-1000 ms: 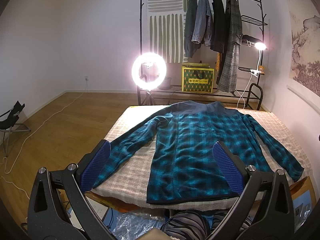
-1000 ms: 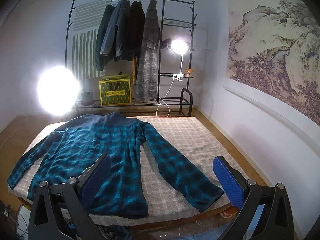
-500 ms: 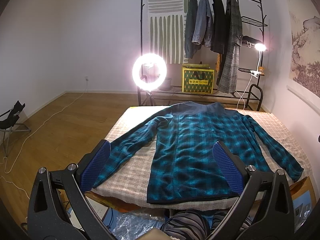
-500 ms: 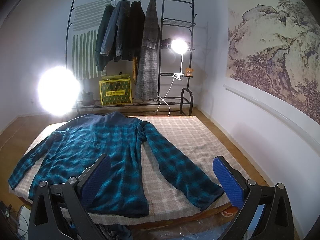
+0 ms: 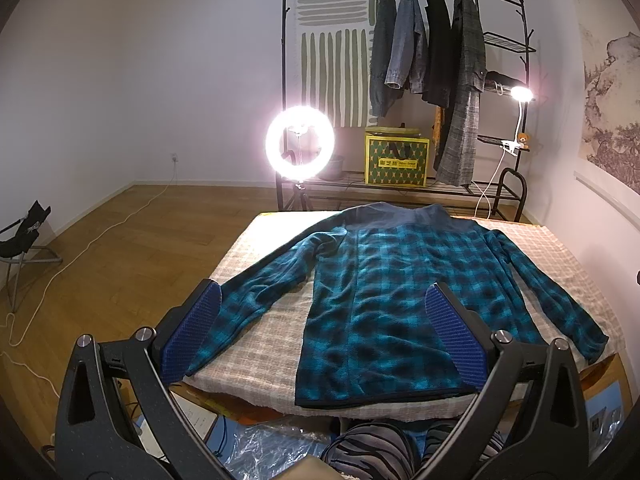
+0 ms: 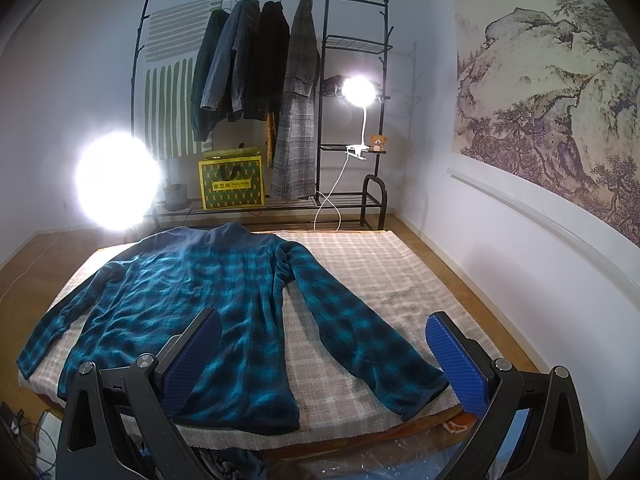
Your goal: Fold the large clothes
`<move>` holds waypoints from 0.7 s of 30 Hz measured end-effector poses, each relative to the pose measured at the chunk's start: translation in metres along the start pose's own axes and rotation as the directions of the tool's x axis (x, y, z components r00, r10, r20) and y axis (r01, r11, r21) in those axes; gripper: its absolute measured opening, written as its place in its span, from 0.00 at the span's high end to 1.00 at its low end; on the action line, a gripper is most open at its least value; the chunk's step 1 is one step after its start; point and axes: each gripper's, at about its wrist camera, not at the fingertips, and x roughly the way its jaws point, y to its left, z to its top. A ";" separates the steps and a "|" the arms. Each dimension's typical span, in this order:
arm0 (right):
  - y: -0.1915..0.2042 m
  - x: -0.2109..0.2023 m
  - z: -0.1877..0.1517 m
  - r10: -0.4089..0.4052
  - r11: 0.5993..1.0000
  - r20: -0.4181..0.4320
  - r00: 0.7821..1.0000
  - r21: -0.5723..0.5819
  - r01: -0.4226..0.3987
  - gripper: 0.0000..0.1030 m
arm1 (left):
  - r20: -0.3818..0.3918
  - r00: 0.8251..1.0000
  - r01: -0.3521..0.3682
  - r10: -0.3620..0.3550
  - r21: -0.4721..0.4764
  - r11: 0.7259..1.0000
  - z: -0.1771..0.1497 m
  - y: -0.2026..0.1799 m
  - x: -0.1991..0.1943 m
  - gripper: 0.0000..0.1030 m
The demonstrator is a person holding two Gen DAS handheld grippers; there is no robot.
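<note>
The left hand-held gripper (image 5: 320, 332) hovers level above the near hem, jaws spread and empty. Ahead of it the teal plaid shirt (image 5: 384, 300) lies flat on the checked tabletop (image 5: 264, 344), sleeves splayed. The right hand-held gripper (image 6: 324, 352), equally spread and empty, hovers over the shirt's right sleeve (image 6: 360, 336).

Pale plain walls (image 5: 160, 80) were seen above a wooden plank floor (image 5: 120, 232). Against the far wall a black metal clothes rack (image 6: 384, 100) was set, hung with dark coats (image 5: 440, 48) and a striped cloth (image 5: 332, 52). A green and yellow box (image 6: 232, 184) was placed on its low shelf. The room was lit by a ring light (image 5: 300, 142) and a clip lamp (image 6: 358, 90). A landscape painting (image 6: 552, 112) was hung on the right wall, and a folding chair (image 5: 24, 236) stood at the far left.
</note>
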 end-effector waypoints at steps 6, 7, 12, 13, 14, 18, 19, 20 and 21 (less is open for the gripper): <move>0.000 -0.001 0.001 -0.002 1.000 -0.003 1.000 0.004 0.002 0.00 | 0.001 1.000 -0.001 0.001 -0.004 1.000 0.000 0.004 -0.001 0.00; 0.000 0.000 0.001 -0.001 1.000 -0.005 1.000 0.005 0.001 0.00 | 0.001 1.000 0.000 0.000 -0.007 1.000 0.000 0.007 -0.001 0.00; 0.009 -0.004 0.001 0.008 1.000 -0.015 1.000 0.005 -0.008 0.00 | 0.008 1.000 -0.022 0.022 -0.038 0.999 -0.010 0.037 0.004 0.00; 0.012 -0.006 0.001 0.010 1.000 -0.014 1.000 0.003 -0.010 0.00 | 0.014 0.999 -0.028 0.029 -0.041 0.999 -0.014 0.043 0.006 0.00; 0.014 -0.008 0.001 0.011 1.000 -0.012 1.000 0.001 -0.011 0.00 | 0.019 0.999 -0.034 0.035 -0.041 0.999 -0.017 0.050 0.008 0.00; 0.030 -0.021 0.002 0.006 1.000 0.005 1.000 -0.008 -0.006 0.00 | 0.034 0.997 -0.073 0.074 -0.021 0.997 -0.026 0.084 0.015 0.00; 0.034 -0.023 0.003 0.011 1.000 0.006 1.000 -0.007 -0.011 0.00 | 0.031 0.996 -0.085 0.086 -0.018 0.996 -0.028 0.094 0.018 0.00; 0.038 -0.025 0.003 0.017 1.000 0.007 1.000 -0.003 -0.017 0.00 | 0.023 0.995 -0.096 0.097 -0.019 0.995 -0.031 0.103 0.021 0.00; 0.043 -0.028 0.003 0.027 1.000 0.009 1.000 0.002 -0.027 0.00 | 0.015 0.995 -0.102 0.103 -0.024 0.994 -0.034 0.114 0.025 0.00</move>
